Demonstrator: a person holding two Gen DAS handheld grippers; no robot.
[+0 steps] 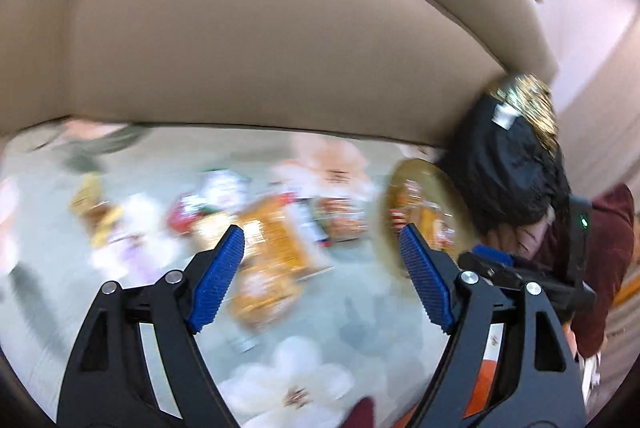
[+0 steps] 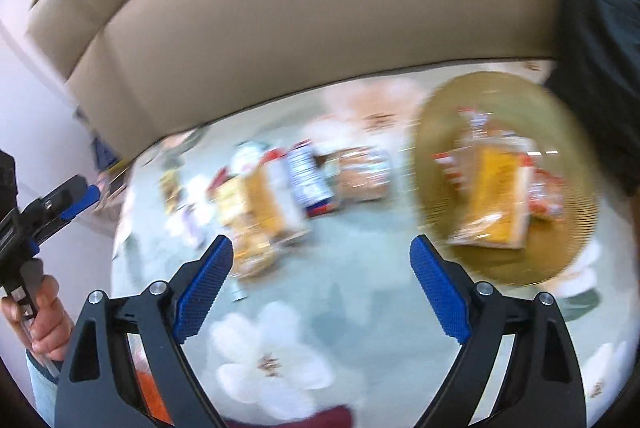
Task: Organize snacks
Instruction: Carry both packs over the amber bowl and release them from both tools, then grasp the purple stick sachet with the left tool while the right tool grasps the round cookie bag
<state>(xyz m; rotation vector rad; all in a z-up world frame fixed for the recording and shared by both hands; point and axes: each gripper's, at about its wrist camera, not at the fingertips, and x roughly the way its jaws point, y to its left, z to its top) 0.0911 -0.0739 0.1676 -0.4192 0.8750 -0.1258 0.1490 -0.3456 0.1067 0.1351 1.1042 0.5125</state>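
Both views are blurred. Several snack packets lie loose on a pale floral cloth (image 2: 360, 328): an orange packet (image 1: 276, 240) (image 2: 256, 204), a blue-and-white one (image 2: 308, 180) and a brown one (image 2: 364, 176). A round golden woven plate (image 2: 500, 268) (image 1: 400, 184) on the right holds a yellow packet (image 2: 500, 212) and red-and-white ones. My left gripper (image 1: 322, 240) hovers open over the orange packet, holding nothing. My right gripper (image 2: 322, 248) hangs open between the pile and the plate, also holding nothing. The left gripper (image 2: 76, 198) also shows at the left edge of the right wrist view.
A beige padded backrest (image 1: 260, 48) rises right behind the cloth. A black bundle with a white tag (image 1: 508, 164) sits beside the plate on the right. A hand (image 2: 44, 316) grips the left tool; a maroon sleeve (image 1: 600, 248) is at the far right.
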